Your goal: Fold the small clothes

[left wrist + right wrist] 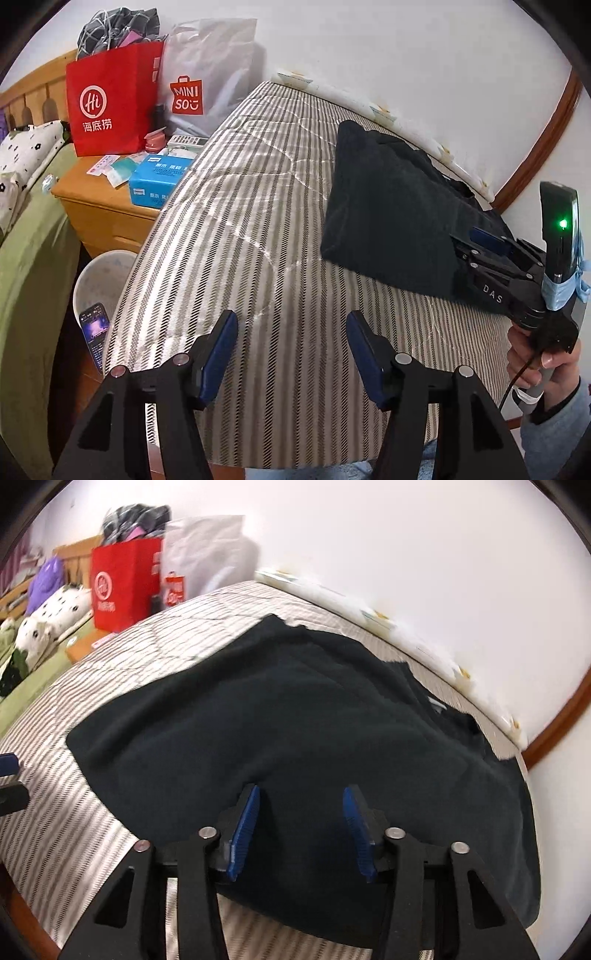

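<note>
- The grey-and-white striped quilted mattress cover (240,229) is lying across the bed and is filling most of both views; I am working over it.
- The dark, near-black fleece garment (295,709) is lying on that cover toward the wall side, roughly folded into a flat block, with one edge reaching the cover's near rim in the right wrist view.
- The wooden bedside cabinet (99,218) is standing just beside the bed, carrying a red paper shopping bag (110,99), a white plastic store bag (210,81) and a blue cardboard box (159,179).
- My right gripper (300,827) is hovering directly over the near part of the garment with its blue-padded fingers spread apart and nothing between them; whether the fingers (245,830) are touching the fabric I cannot tell.
- My left gripper (290,354) is hanging over bare striped cover, well apart from the garment, its fingers released wide and empty.
- In the left wrist view, the person's right hand (546,373) is gripping the handle of the right gripper, beside the garment's near corner.
</note>
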`<state>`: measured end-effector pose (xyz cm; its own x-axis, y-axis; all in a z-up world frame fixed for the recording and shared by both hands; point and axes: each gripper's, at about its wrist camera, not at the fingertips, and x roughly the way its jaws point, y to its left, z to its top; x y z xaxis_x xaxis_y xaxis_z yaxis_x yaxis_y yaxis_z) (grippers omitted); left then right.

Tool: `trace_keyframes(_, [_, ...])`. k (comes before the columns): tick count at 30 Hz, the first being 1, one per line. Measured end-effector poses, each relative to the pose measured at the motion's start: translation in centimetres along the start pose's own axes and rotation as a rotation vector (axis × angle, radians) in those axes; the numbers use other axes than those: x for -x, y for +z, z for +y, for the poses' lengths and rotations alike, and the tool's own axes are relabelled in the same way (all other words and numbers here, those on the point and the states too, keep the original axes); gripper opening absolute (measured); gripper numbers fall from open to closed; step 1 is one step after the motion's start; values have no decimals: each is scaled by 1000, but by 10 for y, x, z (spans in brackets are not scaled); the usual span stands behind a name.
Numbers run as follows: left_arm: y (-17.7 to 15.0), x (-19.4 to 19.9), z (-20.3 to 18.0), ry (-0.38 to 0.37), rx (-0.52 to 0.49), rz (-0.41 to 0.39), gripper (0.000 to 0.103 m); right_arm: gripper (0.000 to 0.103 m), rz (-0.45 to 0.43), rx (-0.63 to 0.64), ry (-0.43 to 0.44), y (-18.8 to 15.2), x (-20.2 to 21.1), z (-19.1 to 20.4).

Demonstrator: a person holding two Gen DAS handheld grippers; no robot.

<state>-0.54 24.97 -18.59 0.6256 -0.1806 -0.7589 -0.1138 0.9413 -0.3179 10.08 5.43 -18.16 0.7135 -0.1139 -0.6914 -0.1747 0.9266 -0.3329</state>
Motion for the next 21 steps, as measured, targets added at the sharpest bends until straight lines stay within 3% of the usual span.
trace_keyframes(5, [1,0,5,-23,9,-3,59,44,-13,13,9,6,14,10])
trace_keyframes(10, [2,0,10,-43,8,-4,60,51,-47,58,116,3,32,30])
trace_keyframes(16, [3,1,17,-46,17,-4,60,53,-47,135,201,1,23,70])
trace_keyframes(21, [3,2,23,-40,21,-2,60,54,-72,162,172,3,12,89])
